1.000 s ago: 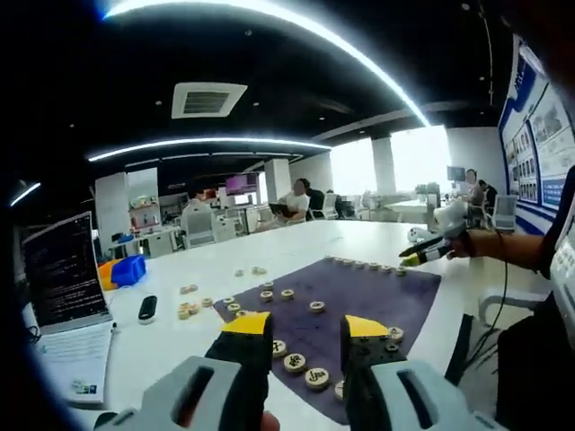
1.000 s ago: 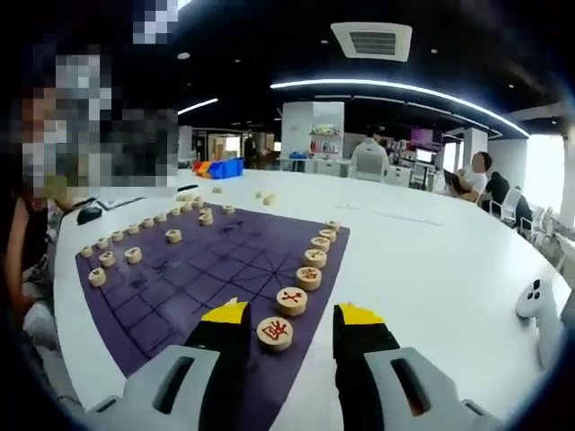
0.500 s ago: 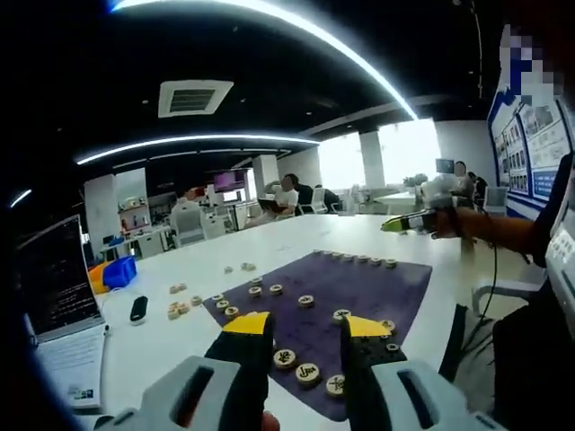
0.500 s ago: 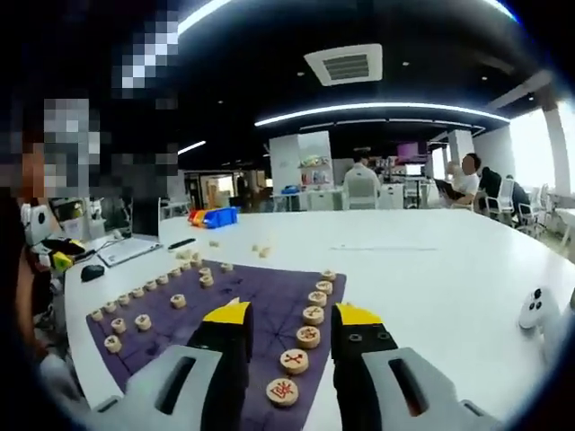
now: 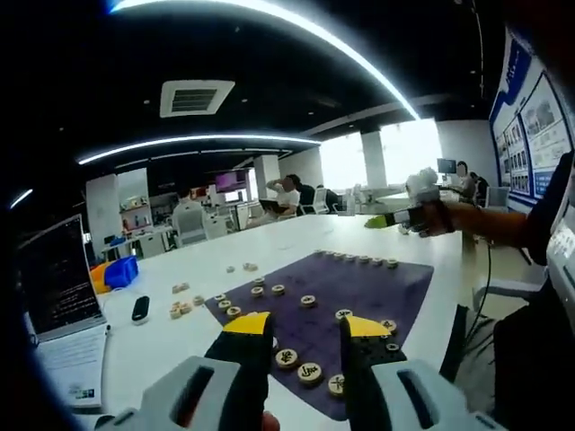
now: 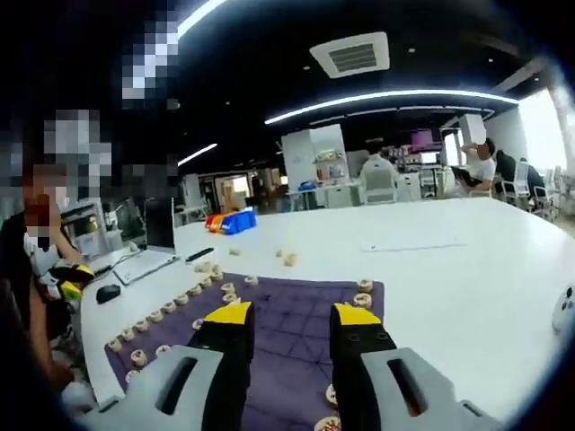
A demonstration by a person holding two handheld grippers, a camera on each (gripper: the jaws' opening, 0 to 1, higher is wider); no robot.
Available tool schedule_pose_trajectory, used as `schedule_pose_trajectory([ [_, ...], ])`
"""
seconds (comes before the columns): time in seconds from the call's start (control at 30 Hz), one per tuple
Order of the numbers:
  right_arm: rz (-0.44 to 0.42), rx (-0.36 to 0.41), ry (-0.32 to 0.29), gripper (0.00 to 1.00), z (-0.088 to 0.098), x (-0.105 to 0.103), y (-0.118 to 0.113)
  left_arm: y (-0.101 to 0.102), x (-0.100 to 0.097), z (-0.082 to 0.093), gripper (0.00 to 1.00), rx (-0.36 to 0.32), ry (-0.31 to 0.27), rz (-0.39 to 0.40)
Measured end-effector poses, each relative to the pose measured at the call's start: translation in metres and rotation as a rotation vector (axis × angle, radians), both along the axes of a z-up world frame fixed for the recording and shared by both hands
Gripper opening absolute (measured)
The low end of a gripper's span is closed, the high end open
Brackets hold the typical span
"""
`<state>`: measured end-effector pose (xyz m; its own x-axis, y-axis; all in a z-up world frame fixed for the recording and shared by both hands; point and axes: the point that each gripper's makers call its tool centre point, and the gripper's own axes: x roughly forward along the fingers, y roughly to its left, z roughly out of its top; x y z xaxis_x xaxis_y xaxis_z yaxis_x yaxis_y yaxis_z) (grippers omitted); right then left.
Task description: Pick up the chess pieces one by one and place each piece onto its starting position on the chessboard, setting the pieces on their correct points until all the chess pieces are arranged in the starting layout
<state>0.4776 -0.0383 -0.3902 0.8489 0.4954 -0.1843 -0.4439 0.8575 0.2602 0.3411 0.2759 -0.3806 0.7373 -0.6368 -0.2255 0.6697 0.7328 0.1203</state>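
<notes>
Left tongs [image 5: 301, 334] and right tongs [image 6: 289, 319] gaped empty above purple chessboard [image 5: 359, 287]. Loose chess pieces [image 5: 182, 310] lay on worktop [image 5: 162, 346]: probably light, rigid discs; pinch across rim.

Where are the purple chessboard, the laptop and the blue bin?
purple chessboard [image 5: 377, 287]: left gripper view, on a bare purple patch.
laptop [image 5: 56, 278]: left gripper view, on the middle of its dark screen.
blue bin [image 6: 235, 220]: right gripper view, on its front wall.
</notes>
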Motion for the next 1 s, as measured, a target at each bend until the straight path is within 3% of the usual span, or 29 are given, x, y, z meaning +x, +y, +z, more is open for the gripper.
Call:
schedule_pose_trajectory([
  [0.07,-0.007,0.0,0.01,0.33,-0.002,0.007,0.002,0.002,0.001,0.0,0.32,0.0,0.001,0.006],
  [0.13,0.015,-0.108,-0.003,0.33,-0.007,0.011,0.007,0.004,0.002,-0.001,0.32,-0.001,0.003,0.014],
  [0.2,0.032,-0.149,-0.011,0.33,-0.007,0.017,0.014,0.005,0.002,-0.001,0.32,-0.004,0.003,0.018],
  [0.33,0.053,-0.16,-0.018,0.33,0.001,0.036,0.031,0.004,0.002,0.0,0.32,-0.003,0.001,0.014],
  [0.57,0.103,-0.283,-0.025,0.33,-0.002,0.088,0.065,0.01,0.006,0.001,0.32,-0.013,-0.001,0.04],
  [0.77,0.105,-0.418,-0.001,0.33,-0.02,0.137,0.081,0.027,0.013,0.003,0.32,-0.048,0.001,0.104],
  [0.9,0.062,-0.407,0.043,0.33,-0.03,0.181,0.087,0.036,0.017,0.003,0.31,-0.066,0.001,0.142],
  [0.97,0.053,-0.393,0.057,0.33,-0.032,0.193,0.091,0.037,0.018,0.003,0.31,-0.069,0.001,0.149],
  [1.0,0.043,-0.385,0.062,0.33,-0.033,0.211,0.098,0.039,0.018,0.002,0.31,-0.071,0.002,0.155],
])
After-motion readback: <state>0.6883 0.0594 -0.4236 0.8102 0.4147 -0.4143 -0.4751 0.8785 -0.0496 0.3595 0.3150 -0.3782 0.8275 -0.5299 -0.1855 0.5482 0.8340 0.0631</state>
